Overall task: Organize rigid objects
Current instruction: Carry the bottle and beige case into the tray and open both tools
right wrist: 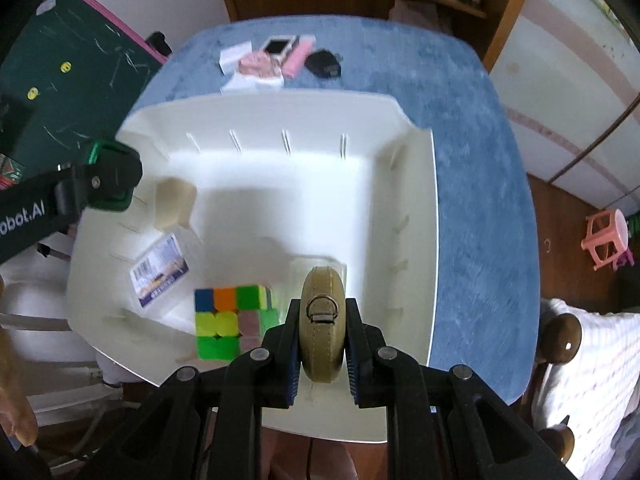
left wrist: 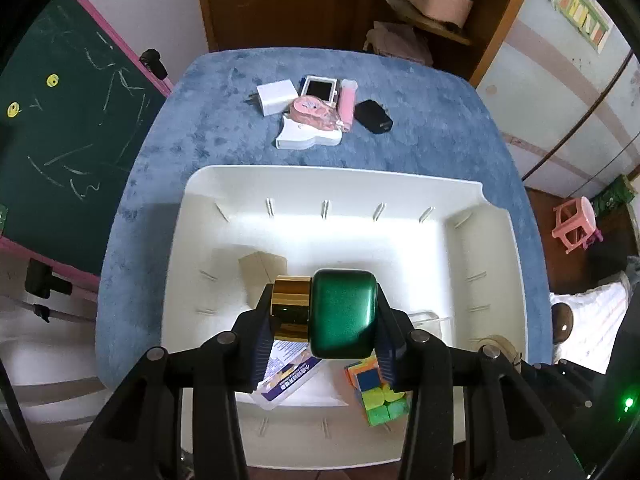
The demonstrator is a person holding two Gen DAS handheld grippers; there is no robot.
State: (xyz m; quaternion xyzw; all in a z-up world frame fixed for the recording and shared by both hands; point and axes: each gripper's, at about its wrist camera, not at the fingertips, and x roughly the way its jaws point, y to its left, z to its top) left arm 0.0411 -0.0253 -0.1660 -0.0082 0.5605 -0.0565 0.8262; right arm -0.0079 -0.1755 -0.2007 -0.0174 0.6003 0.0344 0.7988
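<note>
Left gripper (left wrist: 324, 316), low centre of its frame, clamped on a green-and-gold case (left wrist: 338, 314) over the white bin (left wrist: 332, 178) — cube (left wrist: 378, 394) and card packet (left wrist: 288, 380) lying beneath. Right gripper (right wrist: 323, 332), bottom centre, closed tight on an olive round pouch (right wrist: 322, 328) held edge-up above the bin's lower right — puzzle cube just left of it.

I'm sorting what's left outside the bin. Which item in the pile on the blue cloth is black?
The small black case, at the right end of the pile beside the pink tube. The others there are white or pink.
</note>
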